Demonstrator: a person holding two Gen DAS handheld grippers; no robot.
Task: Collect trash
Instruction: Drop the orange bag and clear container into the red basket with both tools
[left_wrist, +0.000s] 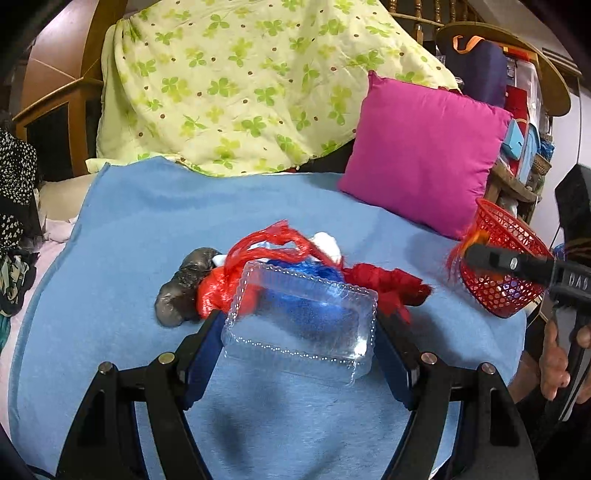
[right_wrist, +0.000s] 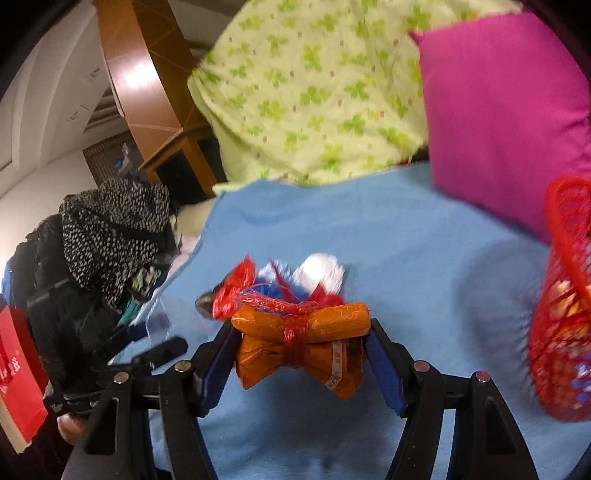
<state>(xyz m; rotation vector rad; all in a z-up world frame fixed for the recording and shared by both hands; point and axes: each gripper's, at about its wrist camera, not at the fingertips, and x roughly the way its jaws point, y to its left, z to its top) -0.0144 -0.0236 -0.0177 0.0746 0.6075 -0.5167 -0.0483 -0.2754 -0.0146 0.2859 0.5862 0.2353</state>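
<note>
**Both hand-held grippers loaded, trash pile still on the bed**

The light-blue fleece blanket (left_wrist: 147, 229) covered the bed, with a clover-print yellow-green quilt (left_wrist: 240, 81) heaped at the back and a magenta square cushion (left_wrist: 424, 158) leaning beside it. The red plastic mesh basket (left_wrist: 502, 266) sat at the blanket's right edge, just below the cushion, with some bits already inside.

Mid-blanket lay the trash pile: crumpled red plastic bag (left_wrist: 229, 284), blue netting (left_wrist: 310, 273), a white wad (left_wrist: 328, 240), a grey lumpy object (left_wrist: 184, 288) on its left side.

The left hand-held gripper (left_wrist: 299, 325) was clamped on a clear rectangular plastic clamshell container (left_wrist: 299, 328), pads against its two short ends. The right hand-held gripper (right_wrist: 301, 339) was clamped on an orange paper-wrapped bundle tied with red string (right_wrist: 299, 343), and sat near the basket in the left wrist view.

Risks, judged:
- The clamshell is thin and slick; squeezed end to end, it could buckle or pop out before reaching the basket.
- Red string trailing off the bundle toward the pile could snag and drag other trash along.
- The basket is light and at the blanket edge; a bump from either hand-held gripper could tip it off the bed.
- Two loaded hands converging on one small basket could collide.
</note>
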